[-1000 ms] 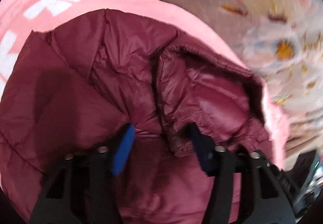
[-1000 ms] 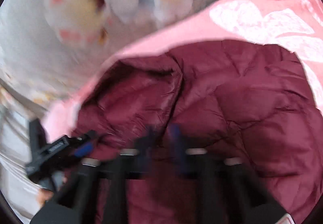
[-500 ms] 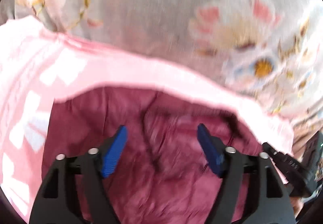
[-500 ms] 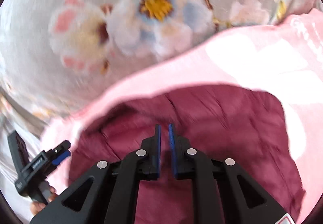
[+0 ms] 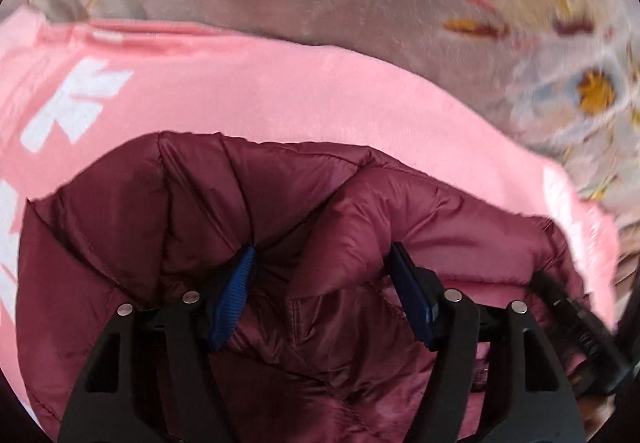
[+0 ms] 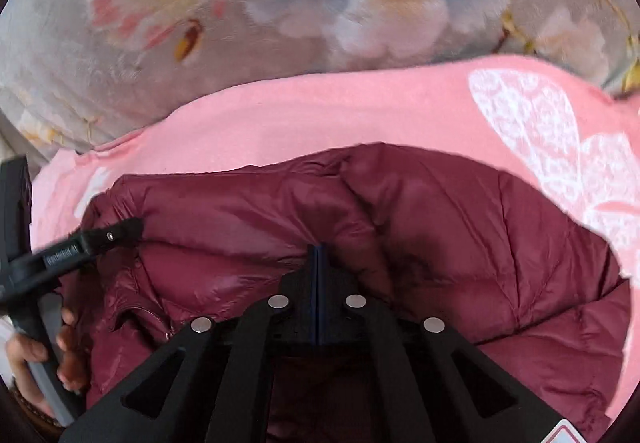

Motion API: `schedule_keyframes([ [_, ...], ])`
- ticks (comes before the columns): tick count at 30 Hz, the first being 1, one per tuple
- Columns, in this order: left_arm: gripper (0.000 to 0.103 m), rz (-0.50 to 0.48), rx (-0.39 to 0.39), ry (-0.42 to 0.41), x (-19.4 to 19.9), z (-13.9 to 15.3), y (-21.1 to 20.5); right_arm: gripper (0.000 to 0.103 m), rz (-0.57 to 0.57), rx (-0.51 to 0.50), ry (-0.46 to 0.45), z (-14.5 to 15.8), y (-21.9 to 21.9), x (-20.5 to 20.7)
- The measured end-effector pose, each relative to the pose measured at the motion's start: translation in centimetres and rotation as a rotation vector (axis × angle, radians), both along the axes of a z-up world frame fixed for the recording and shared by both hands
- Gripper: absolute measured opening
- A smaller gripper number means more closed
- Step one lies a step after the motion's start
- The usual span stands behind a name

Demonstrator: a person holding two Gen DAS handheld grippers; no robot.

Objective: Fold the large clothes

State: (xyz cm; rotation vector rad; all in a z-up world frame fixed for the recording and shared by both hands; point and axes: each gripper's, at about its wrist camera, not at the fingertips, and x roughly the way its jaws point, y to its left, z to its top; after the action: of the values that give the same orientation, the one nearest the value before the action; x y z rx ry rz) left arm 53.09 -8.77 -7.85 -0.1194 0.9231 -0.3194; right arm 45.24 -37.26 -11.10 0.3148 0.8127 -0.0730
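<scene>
Floral plush bedding (image 6: pixel 280 15) in grey, white and pink covers the bed. On it lies a pink fleece blanket with white print (image 5: pixel 280 99), and on that the quilted maroon puffer jacket (image 6: pixel 460 243). My left tool (image 5: pixel 324 283) stands wide, jaws just narrowing, a padded fold bulging between its blue pads. My right tool (image 6: pixel 317 263) is closed, tips against the jacket's ridge; whether it pinches fabric I cannot tell.
</scene>
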Motion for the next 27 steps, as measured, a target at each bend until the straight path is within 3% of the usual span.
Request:
schedule_keyframes([
  [3,0.070,-0.008,0.093,-0.064,-0.5,-0.4,-1.3,0.000,-0.005,-0.049,-0.012,-0.8,0.5,0.3],
  [7,0.073,0.005,0.092,-0.118,-0.8,-1.0,-1.3,0.000,-0.017,-0.042,-0.029,-1.6,0.5,1.0],
  [10,0.074,0.003,0.072,-0.126,-0.8,-0.8,-0.9,0.000,-0.042,0.036,-0.033,-0.8,0.0,-1.1],
  [11,0.074,0.000,0.064,-0.123,-1.3,-0.6,-0.4,0.004,-0.062,0.097,-0.044,0.0,-0.4,-3.2],
  [13,0.075,-0.026,0.037,-0.105,-3.5,0.4,1.3,0.023,-0.064,0.184,-0.092,1.7,-1.1,-8.8],
  [14,0.078,-0.054,0.009,-0.099,-4.9,0.9,2.3,0.029,-0.057,0.192,-0.112,2.6,-1.5,-11.7],
  [16,0.092,-0.114,-0.059,-0.109,-9.6,2.0,5.7,0.058,-0.059,0.162,-0.147,4.0,-2.2,-18.0],
  [18,0.097,-0.121,-0.096,-0.116,-14.0,2.5,9.7,0.070,-0.094,0.140,-0.145,4.2,-3.4,-25.7],
  [21,0.098,-0.089,-0.127,-0.043,-19.7,1.3,15.7,0.072,-0.167,0.182,-0.082,2.5,-5.0,-34.4],
  [24,0.098,0.031,-0.193,0.075,-25.5,-1.5,22.8,0.073,-0.263,0.278,-0.009,-0.3,-5.6,-43.1],
  [26,0.097,0.114,-0.323,0.171,-29.0,-3.8,26.8,0.073,-0.287,0.346,-0.004,-1.5,-5.4,-45.9],
  [27,0.097,0.126,-0.397,0.177,-30.5,-4.3,28.0,0.072,-0.303,0.369,-0.021,-2.0,-5.2,-47.0],
])
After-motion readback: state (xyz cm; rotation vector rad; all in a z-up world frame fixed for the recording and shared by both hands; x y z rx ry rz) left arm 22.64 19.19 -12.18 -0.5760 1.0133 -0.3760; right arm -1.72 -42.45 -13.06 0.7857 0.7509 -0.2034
